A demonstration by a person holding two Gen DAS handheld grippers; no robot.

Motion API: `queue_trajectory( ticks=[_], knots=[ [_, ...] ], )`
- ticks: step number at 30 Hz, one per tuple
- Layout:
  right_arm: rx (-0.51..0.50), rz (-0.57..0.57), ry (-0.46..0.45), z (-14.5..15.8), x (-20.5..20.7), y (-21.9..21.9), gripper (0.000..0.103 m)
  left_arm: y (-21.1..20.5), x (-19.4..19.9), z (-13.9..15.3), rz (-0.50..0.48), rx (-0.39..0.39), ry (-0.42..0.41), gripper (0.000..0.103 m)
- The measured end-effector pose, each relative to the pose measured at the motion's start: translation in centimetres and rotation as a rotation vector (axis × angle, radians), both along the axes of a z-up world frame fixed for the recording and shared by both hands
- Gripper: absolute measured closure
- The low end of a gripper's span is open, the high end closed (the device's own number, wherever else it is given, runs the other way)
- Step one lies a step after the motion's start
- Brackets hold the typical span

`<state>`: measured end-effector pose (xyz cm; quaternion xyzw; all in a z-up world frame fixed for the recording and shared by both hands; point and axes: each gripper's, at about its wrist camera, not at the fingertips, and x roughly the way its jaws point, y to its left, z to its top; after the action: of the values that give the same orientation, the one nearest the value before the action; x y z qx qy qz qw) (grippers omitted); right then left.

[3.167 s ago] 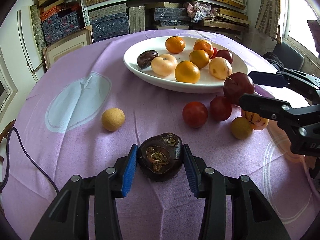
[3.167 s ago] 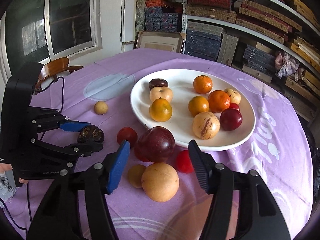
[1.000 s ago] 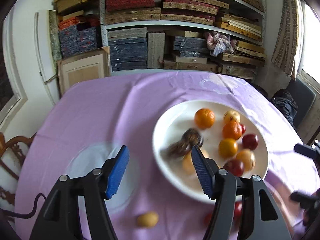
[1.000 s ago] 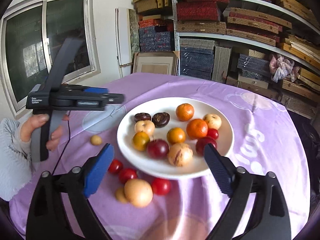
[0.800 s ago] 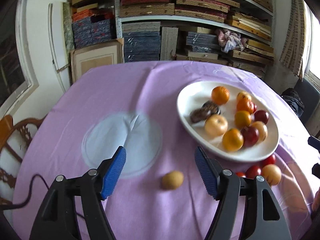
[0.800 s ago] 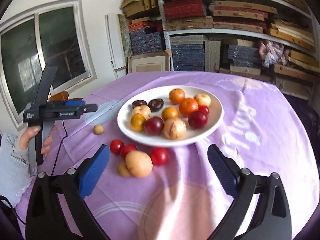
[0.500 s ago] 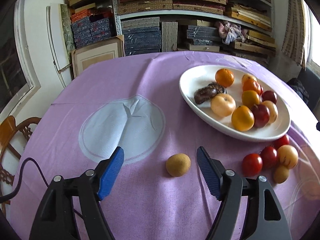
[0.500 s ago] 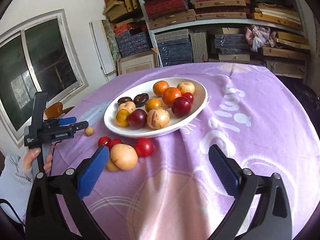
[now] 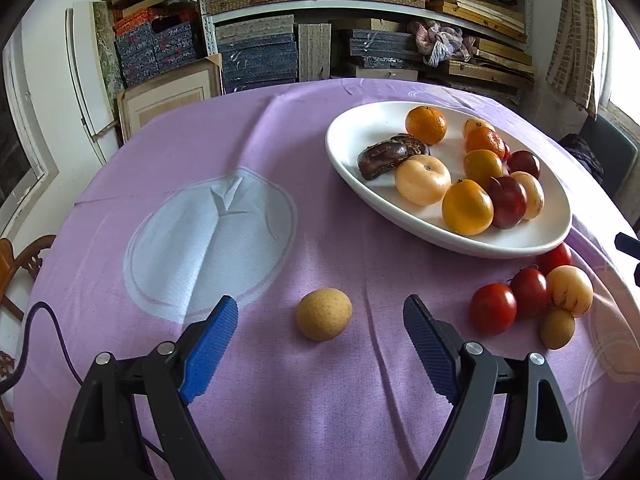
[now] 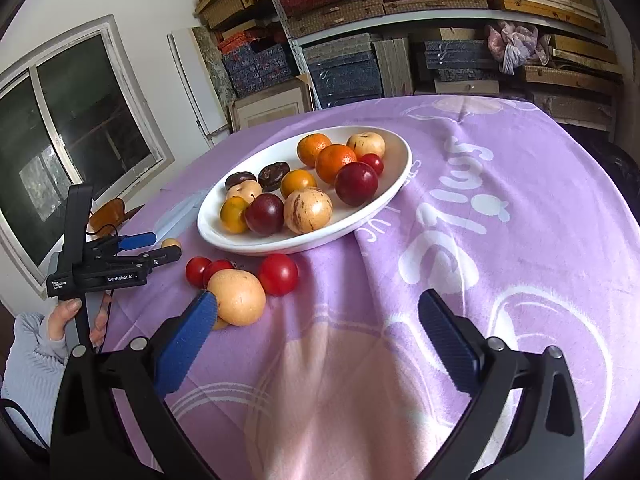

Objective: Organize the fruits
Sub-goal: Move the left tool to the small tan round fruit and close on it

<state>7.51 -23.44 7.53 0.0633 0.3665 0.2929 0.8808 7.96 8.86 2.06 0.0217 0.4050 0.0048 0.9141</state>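
Blue-padded fingers [image 9: 210, 344] of the left gripper [image 9: 320, 346] stand wide and empty, jaws just opened further, framing the small tan round fruit [image 9: 324, 314] on the purple tablecloth [image 9: 280, 408]. It looks light, firm and liable to roll, so I'd pinch it across its widest middle. Right gripper [image 10: 320, 338] is spread wide too, holding nothing. Beyond, the white oval dish [image 9: 348, 136] holds oranges, dark red plums, pale yellow fruits and two brown wrinkled ones.

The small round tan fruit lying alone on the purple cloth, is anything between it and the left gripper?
Nothing visible. The small round tan fruit sits on bare purple tablecloth just ahead of the open left gripper, whose jaws have just been opening, empty.
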Motion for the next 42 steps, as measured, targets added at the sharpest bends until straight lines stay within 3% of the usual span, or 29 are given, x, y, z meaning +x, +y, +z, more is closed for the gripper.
queue_trajectory(
  ticks=[2, 7, 12, 15, 21, 24, 32, 34, 36, 42],
  knots=[
    [0.001, 0.001, 0.006, -0.1, 0.1, 0.0, 0.004, 0.0, 0.1, 0.0, -0.001, -0.007, 0.003, 0.018],
    [0.002, 0.004, 0.019, -0.2, 0.2, 0.0, 0.004, -0.2, 0.3, -0.2, -0.017, -0.014, 0.018, 0.043],
    [0.004, 0.004, 0.024, -0.3, 0.3, 0.0, 0.004, -0.6, 0.4, -0.3, -0.036, -0.02, 0.022, 0.045],
    [0.005, 0.005, 0.027, -0.4, 0.4, 0.0, 0.004, -0.6, 0.6, -0.4, -0.043, -0.029, 0.031, 0.063],
    [0.01, 0.019, 0.024, -0.4, 0.3, 0.3, 0.004, -0.3, 0.5, -0.5, -0.033, -0.036, 0.029, 0.073],
    [0.012, 0.067, 0.015, -0.3, -0.2, 1.0, 0.004, -0.3, 0.3, -0.4, -0.033, -0.035, 0.02, 0.075],
    [-0.115, 0.277, -0.1, 0.5, -4.2, 6.3, 0.006, -0.2, 0.3, -0.6, -0.03, -0.045, 0.028, 0.075],
    [-0.142, 0.321, -0.103, 0.4, -4.7, 7.5, 0.02, -0.2, 0.3, -0.6, -0.027, -0.045, 0.033, 0.075],
    [-0.166, 0.327, -0.088, 0.1, -4.5, 8.2, 0.029, 0.0, 0.5, -0.8, -0.019, -0.047, 0.046, 0.074],
    [-0.157, 0.291, -0.049, -0.3, -2.9, 8.4, 0.034, -0.1, 0.7, -0.9, -0.019, -0.032, 0.052, 0.074]
  ],
)
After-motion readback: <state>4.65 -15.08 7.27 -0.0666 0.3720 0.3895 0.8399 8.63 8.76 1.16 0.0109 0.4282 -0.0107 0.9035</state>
